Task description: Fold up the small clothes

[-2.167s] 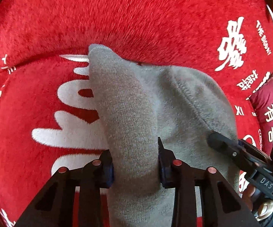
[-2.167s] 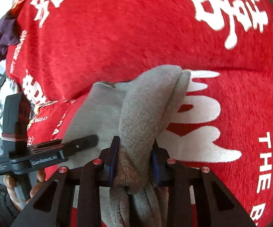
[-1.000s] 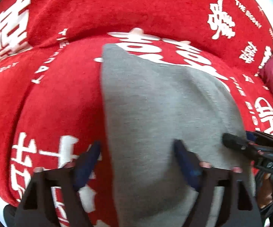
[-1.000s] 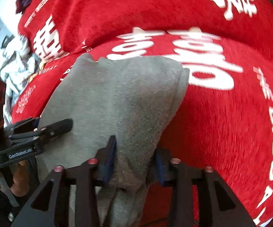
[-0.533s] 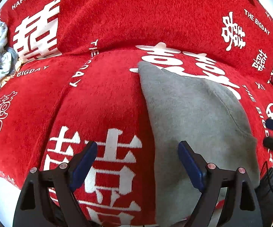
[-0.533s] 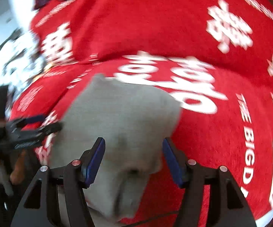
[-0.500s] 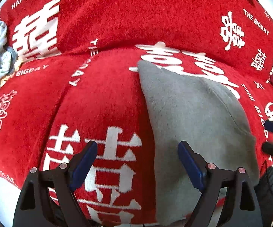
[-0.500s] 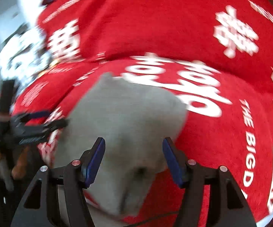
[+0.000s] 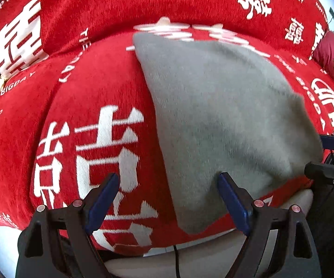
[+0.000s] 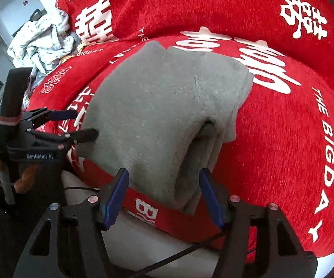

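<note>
Both the left gripper (image 9: 167,199) and the right gripper (image 10: 163,195) have let go and now hang released over the near edge, leaving the grey garment (image 10: 167,106) folded on the red cover (image 10: 282,139), seemingly finished

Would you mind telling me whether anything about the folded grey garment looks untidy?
The grey garment lies folded on the red cover, but its near end hangs over the cushion's front edge, and the right-hand layers gape open unevenly.
</note>
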### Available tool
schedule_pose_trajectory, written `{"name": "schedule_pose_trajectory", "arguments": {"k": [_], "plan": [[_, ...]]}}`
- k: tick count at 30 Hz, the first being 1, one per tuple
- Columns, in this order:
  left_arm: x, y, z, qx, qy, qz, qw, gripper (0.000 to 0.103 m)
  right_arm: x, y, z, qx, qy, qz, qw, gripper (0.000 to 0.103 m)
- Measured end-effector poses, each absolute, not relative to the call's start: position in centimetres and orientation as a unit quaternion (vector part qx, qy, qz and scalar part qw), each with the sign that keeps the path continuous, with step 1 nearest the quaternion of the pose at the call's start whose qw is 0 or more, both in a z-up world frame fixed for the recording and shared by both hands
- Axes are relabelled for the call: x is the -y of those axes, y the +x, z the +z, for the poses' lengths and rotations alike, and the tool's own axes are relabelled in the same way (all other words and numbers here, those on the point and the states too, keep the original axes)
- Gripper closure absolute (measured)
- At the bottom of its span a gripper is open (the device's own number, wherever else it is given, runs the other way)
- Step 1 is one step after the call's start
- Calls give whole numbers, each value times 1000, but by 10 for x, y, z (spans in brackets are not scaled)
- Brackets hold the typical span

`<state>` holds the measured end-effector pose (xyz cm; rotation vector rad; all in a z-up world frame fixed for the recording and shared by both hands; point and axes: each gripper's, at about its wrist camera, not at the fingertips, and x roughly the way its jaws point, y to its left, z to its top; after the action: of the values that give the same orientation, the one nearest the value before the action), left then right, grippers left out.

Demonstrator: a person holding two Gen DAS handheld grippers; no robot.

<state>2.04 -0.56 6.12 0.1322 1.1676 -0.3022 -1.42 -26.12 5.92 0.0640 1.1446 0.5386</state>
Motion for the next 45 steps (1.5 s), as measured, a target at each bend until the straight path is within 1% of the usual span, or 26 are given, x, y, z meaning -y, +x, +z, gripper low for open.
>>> {"name": "schedule_pose_trajectory", "arguments": {"k": [1, 2, 3, 4, 8, 10, 11, 12, 15, 17, 19, 21, 24, 28, 31, 34, 35, 37, 38, 39, 42, 45], "plan": [[5, 20, 60, -551, 63, -141, 820, 15, 261, -14, 55, -536, 39, 257, 803, 37], [3, 18, 62, -551, 62, -141, 820, 15, 259, -14, 50, -539, 46, 260, 800, 39], [2, 16, 65, -548, 62, -145, 822, 15, 257, -13, 47, -542, 48, 264, 797, 49], [3, 14, 68, -545, 62, -150, 823, 15, 253, -14, 44, -545, 47, 272, 791, 52], [10, -2, 73, -535, 93, -188, 819, 15, 247, -15, 41, -544, 32, 282, 790, 59], [20, -11, 66, -539, 119, -197, 810, 15, 251, -11, 37, -548, 46, 279, 787, 67], [23, -13, 63, -541, 128, -198, 808, 15, 253, -9, 36, -548, 60, 282, 785, 86], [27, -15, 59, -544, 141, -194, 804, 15, 257, -9, 36, -548, 73, 282, 784, 97], [26, -11, 53, -549, 146, -179, 803, 15, 268, -6, 50, -531, 117, 293, 786, 97], [19, -3, 53, -552, 129, -164, 807, 15, 277, -6, 66, -513, 138, 300, 792, 97], [9, 7, 49, -567, 97, -151, 804, 15, 287, -5, 74, -506, 136, 289, 801, 97], [0, 15, 39, -591, 65, -139, 792, 15, 292, -1, 63, -526, 107, 262, 802, 98], [-2, 13, 33, -601, 64, -137, 785, 15, 290, -1, 29, -571, 91, 233, 782, 98], [4, 1, 45, -581, 102, -150, 793, 15, 275, -4, 22, -577, 60, 234, 780, 98], [5, -11, 77, -538, 113, -194, 813, 15, 277, 2, 29, -595, 66, 243, 763, 94], [6, -7, 105, -504, 112, -207, 831, 15, 293, 5, 49, -578, 91, 247, 772, 90], [7, 2, 110, -501, 106, -201, 835, 15, 299, 9, 60, -565, 92, 242, 784, 85], [10, 21, 114, -500, 89, -190, 840, 15, 304, 18, 73, -545, 88, 228, 802, 69], [13, 35, 113, -505, 79, -175, 841, 15, 304, 24, 78, -534, 84, 220, 812, 52], [14, 51, 109, -512, 67, -158, 842, 15, 303, 30, 84, -522, 77, 211, 823, 45], [16, 86, 92, -533, 44, -125, 836, 15, 290, 48, 92, -500, 60, 206, 839, 45], [25, 97, 76, -546, 57, -101, 830, 15, 270, 59, 83, -506, 37, 220, 833, 45]]}}
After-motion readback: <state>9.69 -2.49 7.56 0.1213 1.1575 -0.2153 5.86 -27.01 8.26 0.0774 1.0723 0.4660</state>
